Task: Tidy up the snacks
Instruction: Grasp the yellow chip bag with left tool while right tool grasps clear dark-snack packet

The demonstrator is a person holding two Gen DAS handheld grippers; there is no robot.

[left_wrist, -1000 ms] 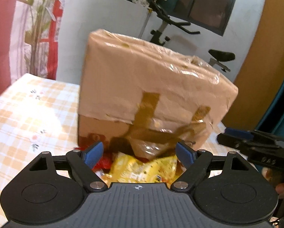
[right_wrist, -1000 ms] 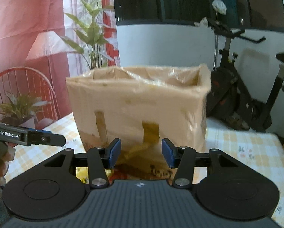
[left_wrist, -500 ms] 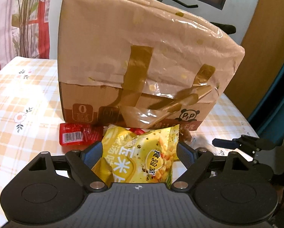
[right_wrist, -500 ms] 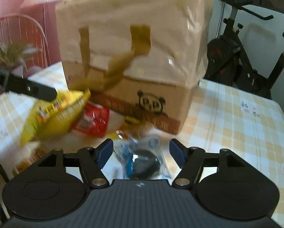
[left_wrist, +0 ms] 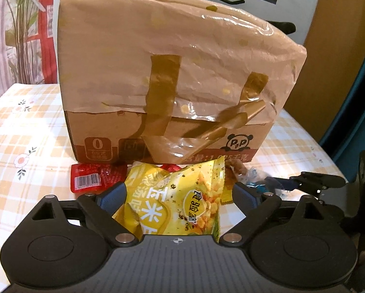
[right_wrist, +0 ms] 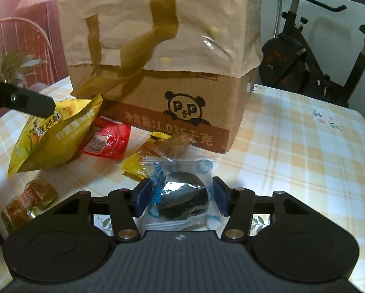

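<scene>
- Both grippers have dropped from facing the box's upper wall a second ago down to the snacks at its foot.
- Left gripper [left_wrist: 176,196]: jaws opening, spread wide, with one yellow corn-snack bag [left_wrist: 180,202] between them; whether the pads press it I cannot tell.
- Right gripper [right_wrist: 180,195]: jaws closing, one clear blue-printed packet with a dark round biscuit [right_wrist: 182,199] between them, pads at its sides.
- One cardboard box [left_wrist: 167,78] under a tan plastic bag stands mid-worktop [right_wrist: 304,151].
- Just before it lie one red sachet [right_wrist: 106,140], one small yellow-wrapped candy [right_wrist: 133,168], one brown lump in clear wrap [right_wrist: 176,146].
- One greenish jar-shaped packet [right_wrist: 27,204] lies near the worktop's near-left edge.
</scene>
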